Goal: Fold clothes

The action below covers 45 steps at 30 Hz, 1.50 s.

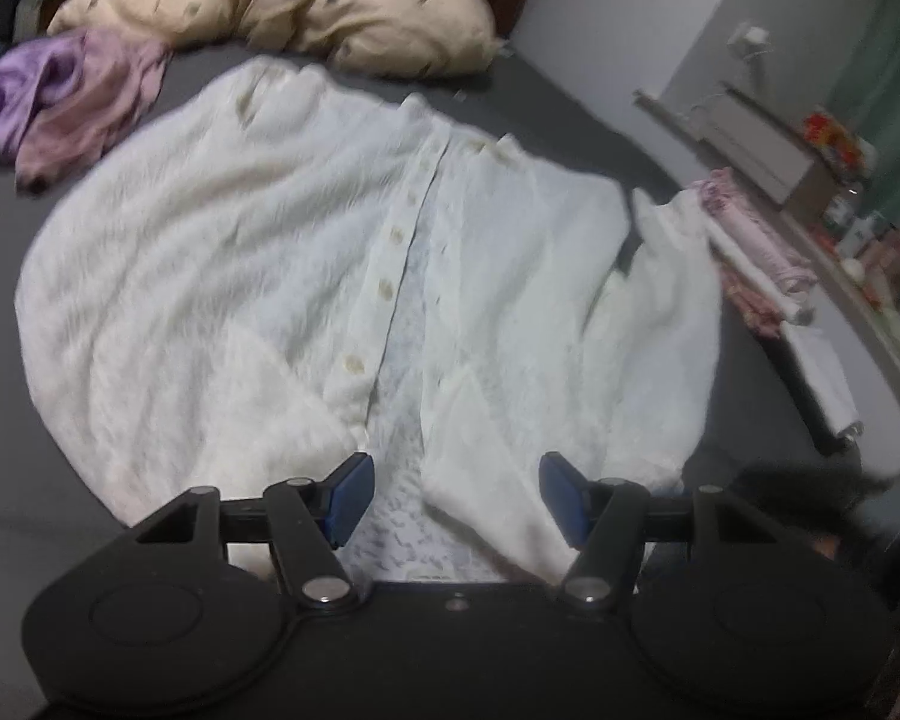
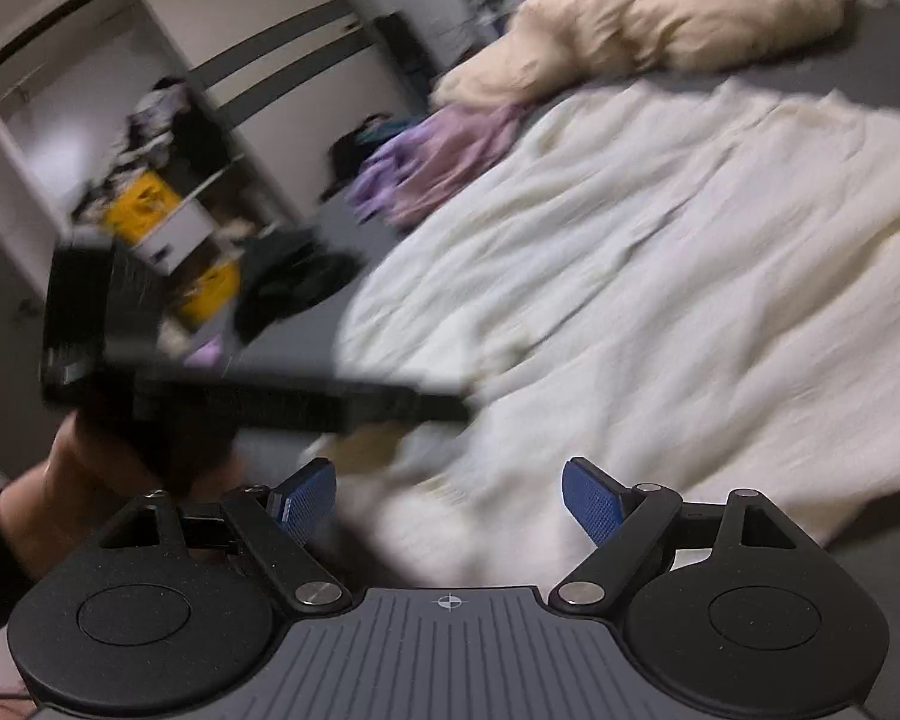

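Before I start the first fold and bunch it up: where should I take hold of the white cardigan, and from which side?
Take the cardigan by its near hem, one corner per tool, coming from the near edge of the bed. It lies flat and open, button strip running away from you, so the hem is the closest free edge. Both tools are open and empty.

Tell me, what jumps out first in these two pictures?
A big white cardigan lies spread open, buttons up, across the grey bed. Beyond it sit a beige pillow and crumpled purple cloth. The left gripper, blue-padded, hangs open over the cardigan's near edge.
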Tool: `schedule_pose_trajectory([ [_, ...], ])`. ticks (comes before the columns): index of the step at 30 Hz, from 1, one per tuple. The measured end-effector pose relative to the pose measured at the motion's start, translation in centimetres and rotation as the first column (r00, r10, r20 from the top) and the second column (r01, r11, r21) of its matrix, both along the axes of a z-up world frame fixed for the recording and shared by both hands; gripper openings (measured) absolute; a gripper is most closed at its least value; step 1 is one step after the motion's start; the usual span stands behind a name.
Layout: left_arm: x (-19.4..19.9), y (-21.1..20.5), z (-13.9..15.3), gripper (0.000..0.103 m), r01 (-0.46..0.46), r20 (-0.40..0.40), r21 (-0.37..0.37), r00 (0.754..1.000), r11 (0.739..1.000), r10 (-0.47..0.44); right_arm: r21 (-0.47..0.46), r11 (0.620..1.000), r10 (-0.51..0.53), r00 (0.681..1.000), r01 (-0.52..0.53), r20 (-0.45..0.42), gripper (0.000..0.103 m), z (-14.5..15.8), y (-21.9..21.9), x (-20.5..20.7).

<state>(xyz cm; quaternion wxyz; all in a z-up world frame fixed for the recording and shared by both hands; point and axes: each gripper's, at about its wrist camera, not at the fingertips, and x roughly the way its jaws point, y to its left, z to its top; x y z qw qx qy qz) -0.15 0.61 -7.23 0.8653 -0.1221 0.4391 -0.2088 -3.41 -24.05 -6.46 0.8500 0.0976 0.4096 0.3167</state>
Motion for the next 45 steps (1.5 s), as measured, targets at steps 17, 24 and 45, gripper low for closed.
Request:
schedule_pose_trajectory([
  [17, 1.1, 0.4, -4.7, 0.004, -0.209, -0.221, -0.209, 0.962, 0.955, 0.162, 0.31, 0.934, -0.152, 0.982, 0.18, -0.113, 0.084, -3.2, -9.4, 3.0],
  [24, -0.6, 1.8, -5.2, 0.006, -0.207, -0.254, -0.174, 0.954, 0.963, 0.159, 0.247, 0.953, -0.157, 0.983, 0.176, -0.097, 0.084, -2.8, -9.3, 2.7],
  [45, -5.2, -14.6, 2.8, 0.065, 0.319, 0.37, 0.272, 0.836, 0.908, -0.404, 0.246, 0.526, -0.837, 0.547, 0.814, -0.024, 0.084, -2.5, -20.8, -0.3],
])
